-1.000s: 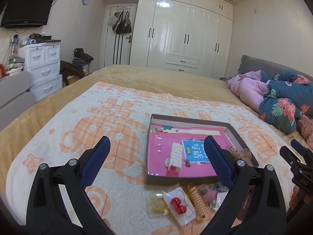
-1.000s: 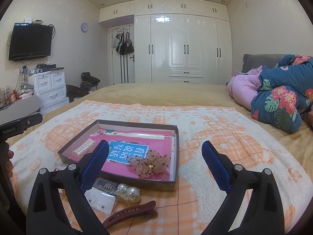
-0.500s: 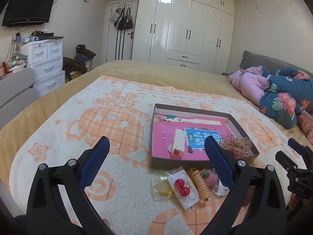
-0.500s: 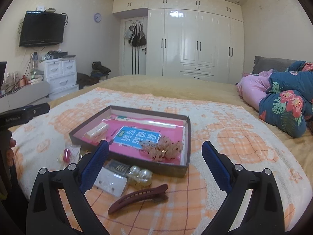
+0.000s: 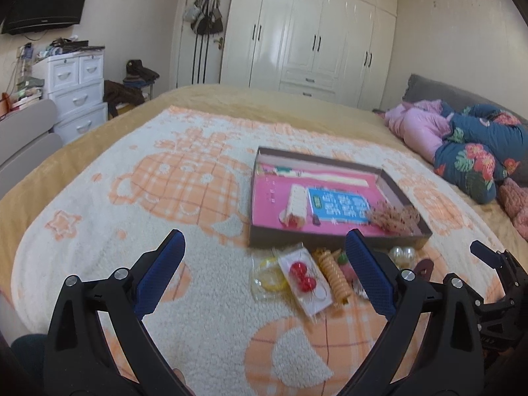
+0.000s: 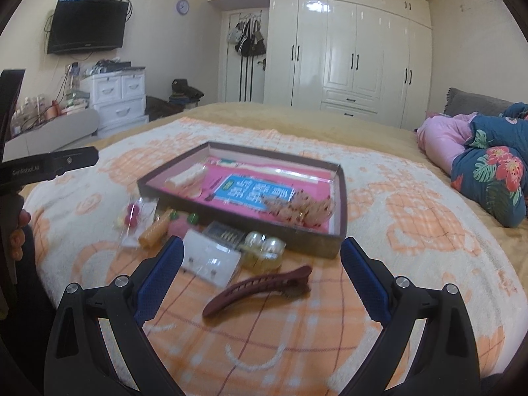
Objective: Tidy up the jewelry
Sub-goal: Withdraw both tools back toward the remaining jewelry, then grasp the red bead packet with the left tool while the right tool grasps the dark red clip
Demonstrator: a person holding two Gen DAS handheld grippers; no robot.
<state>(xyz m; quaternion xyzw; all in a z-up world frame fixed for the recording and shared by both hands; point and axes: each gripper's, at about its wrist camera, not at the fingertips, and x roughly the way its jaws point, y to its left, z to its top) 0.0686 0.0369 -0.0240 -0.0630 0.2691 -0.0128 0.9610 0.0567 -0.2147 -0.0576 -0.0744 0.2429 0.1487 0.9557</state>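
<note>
Right hand-held gripper [image 6: 260,264] spread wide above a bed [image 6: 412,231].
Dark red hair clip [image 6: 260,288] lying between the fingertips; shallow box [image 6: 326,247] at 12 o'clock, pearl pieces [image 6: 265,242] touching its near wall, packets at 10 o'clock.

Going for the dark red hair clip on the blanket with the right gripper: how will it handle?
The dark red hair clip looks like rigid plastic, so probably stiff and light. It lies flat and long on the fuzzy blanket, so it should not roll. Its smooth curved body may slip or pivot between the fingers.
</note>
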